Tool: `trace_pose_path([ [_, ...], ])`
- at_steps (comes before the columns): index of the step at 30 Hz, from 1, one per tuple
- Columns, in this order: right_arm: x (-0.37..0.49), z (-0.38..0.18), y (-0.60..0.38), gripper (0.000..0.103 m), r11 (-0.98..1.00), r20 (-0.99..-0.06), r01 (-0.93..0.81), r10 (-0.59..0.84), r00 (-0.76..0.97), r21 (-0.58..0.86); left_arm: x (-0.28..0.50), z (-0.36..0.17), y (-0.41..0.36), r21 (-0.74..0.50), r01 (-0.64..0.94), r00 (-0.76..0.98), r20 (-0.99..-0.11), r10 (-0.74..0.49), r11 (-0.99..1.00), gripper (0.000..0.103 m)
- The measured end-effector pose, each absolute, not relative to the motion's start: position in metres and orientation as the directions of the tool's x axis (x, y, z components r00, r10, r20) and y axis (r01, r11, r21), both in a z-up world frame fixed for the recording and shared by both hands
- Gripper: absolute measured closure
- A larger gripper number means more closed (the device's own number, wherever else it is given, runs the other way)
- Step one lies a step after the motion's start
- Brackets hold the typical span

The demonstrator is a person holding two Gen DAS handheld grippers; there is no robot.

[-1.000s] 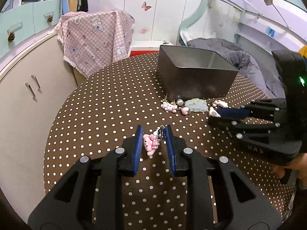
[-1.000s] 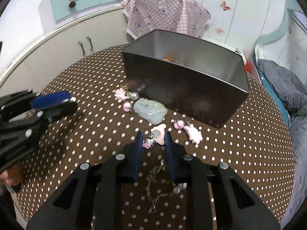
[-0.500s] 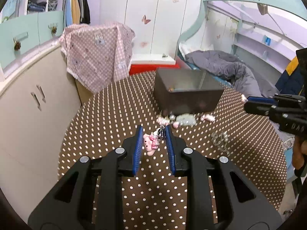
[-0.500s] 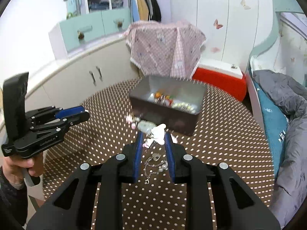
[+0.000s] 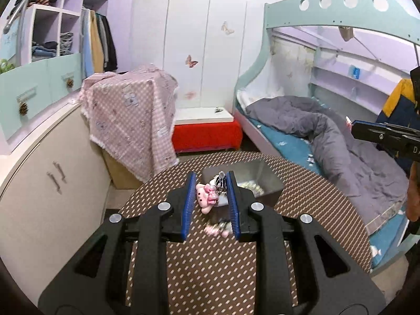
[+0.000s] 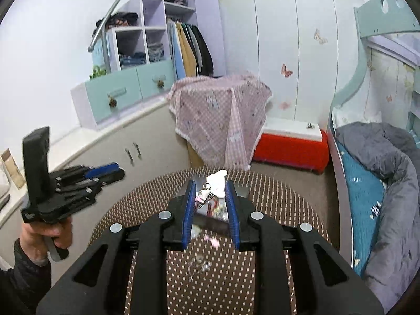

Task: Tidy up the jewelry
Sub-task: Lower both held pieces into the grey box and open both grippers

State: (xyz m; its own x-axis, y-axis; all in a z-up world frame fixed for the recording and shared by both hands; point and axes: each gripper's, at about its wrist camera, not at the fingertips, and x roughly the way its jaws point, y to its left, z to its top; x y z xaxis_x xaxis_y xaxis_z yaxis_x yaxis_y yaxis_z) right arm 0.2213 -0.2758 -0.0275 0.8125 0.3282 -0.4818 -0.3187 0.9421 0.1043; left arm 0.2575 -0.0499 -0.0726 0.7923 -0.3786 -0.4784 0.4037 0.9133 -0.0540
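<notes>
A round table [image 5: 302,210] covered in a brown cloth with pale polka dots lies below both tools, and on it stands a grey metal box [image 5: 265,183] with jewelry pieces inside, a few more pink and pale pieces [image 5: 216,229] lying blurred on the cloth just in front of it. Beyond the table are a red bench [image 5: 207,134], a pink checked cloth [image 5: 131,115] draped over a stand, cream cabinets with mint drawers, a white wardrobe with butterfly stickers, and a bunk bed with a grey duvet [image 5: 328,141]. The left gripper [image 5: 211,191] is raised above the table, its blue-padded jaws narrowed on a pink cat charm [image 5: 206,197] with a metal ring clipped to it. The right gripper [image 6: 210,193] is likewise held high over the box, its jaws closed on a white bear-shaped charm [image 6: 218,182] from which a small pink bead and chain dangle.
</notes>
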Motion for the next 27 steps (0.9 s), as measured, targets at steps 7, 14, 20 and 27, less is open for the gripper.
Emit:
trace_pose_path([
  [7, 0.250, -0.015, -0.271, 0.082, 0.935, -0.485, -0.332, 0.348, 0.802, 0.121, 0.288, -0.056, -0.083, -0.065, 0.440, 0.766, -0.493, -0.413, 0.896, 0.080],
  [14, 0.292, -0.035, -0.270, 0.082, 0.929, -0.520, -0.311, 0.371, 0.769, 0.202, 0.324, -0.064, -0.099, -0.113, 0.440, 0.729, -0.533, -0.428, 0.891, 0.079],
  [20, 0.322, -0.053, -0.272, 0.082, 0.926, -0.561, -0.288, 0.376, 0.737, 0.243, 0.343, -0.078, -0.103, -0.122, 0.423, 0.712, -0.568, -0.413, 0.898, 0.079],
  [27, 0.340, -0.070, -0.276, 0.081, 0.918, -0.595, -0.273, 0.394, 0.701, 0.286, 0.358, -0.091, -0.105, -0.130, 0.423, 0.686, -0.601, -0.411, 0.897, 0.078],
])
